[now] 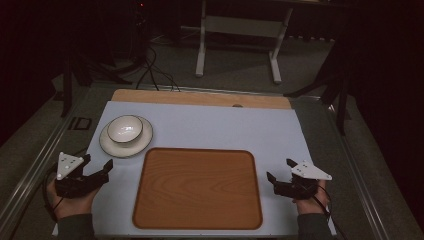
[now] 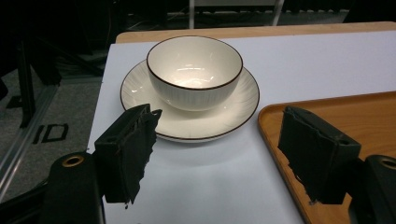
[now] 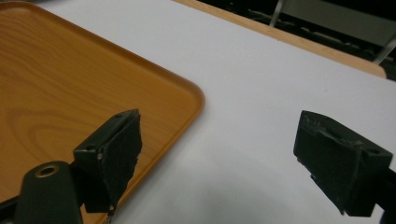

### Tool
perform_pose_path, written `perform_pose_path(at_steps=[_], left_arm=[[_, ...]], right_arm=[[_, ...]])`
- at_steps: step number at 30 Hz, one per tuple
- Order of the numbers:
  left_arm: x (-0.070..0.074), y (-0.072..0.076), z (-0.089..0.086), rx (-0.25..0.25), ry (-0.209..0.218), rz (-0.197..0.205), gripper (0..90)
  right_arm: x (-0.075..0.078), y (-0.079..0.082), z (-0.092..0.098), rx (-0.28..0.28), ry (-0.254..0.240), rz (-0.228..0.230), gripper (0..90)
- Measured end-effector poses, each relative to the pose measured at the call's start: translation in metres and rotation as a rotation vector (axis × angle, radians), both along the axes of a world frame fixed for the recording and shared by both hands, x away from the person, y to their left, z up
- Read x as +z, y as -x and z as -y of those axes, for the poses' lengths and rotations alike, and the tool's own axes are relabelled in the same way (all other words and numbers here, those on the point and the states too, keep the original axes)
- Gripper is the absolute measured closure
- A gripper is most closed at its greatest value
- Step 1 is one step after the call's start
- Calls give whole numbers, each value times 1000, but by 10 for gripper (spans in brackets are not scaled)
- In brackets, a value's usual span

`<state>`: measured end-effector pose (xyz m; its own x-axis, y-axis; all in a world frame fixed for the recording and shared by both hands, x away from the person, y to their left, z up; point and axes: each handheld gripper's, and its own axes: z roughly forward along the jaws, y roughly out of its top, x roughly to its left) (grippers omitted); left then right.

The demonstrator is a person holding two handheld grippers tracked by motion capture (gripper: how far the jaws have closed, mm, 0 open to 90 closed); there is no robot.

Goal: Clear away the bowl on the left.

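— Jaws first: how do they stand?

— Both pairs are spread wide with nothing between them. On the left gripper the two black jaws frame bare table, and its own view shows the same gap. The right gripper is just as wide, its jaws apart over the table surface.

— And what lies nearest the person?

— A rounded-corner wooden tray with a raised rim sits between the two grippers on the pale blue-white tabletop. Its long axis runs left to right across the table, its near edge close to the person. The left gripper is just off the tray's left side, the right gripper just off its right side; neither touches it.

— Farther out?

— Ahead of the left gripper stands a cream ceramic bowl with a dark rim, upright with its mouth facing up, on a matching cream saucer with a dark edge. Being round, neither has a long axis. The saucer sits near the tray's far left corner, apart from it. The left jaws point straight at the pair.

— Beyond that?

— A light wooden strip along the table's far edge.
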<state>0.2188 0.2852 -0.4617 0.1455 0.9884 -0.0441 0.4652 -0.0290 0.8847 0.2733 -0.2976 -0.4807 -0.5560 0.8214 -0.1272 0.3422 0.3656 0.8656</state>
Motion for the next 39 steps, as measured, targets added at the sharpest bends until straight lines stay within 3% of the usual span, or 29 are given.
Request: perform_pose_path(at_steps=[15,26,29,33,39], left_arm=[[2,-3,2,0,19,0,320],[14,-16,0,-25,-13,-28,327],[20,-20,-3,-21,17,1,328],[19,-28,-5,-24,41,2,327],[19,-38,-3,-27,27,0,326]], right_arm=[[2,1,-1,-7,-6,40,137],[2,1,-2,-15,-1,46,138],[2,1,-2,-15,-9,42,139],[3,2,-1,-15,-9,49,139],[3,2,-1,-15,-11,50,139]])
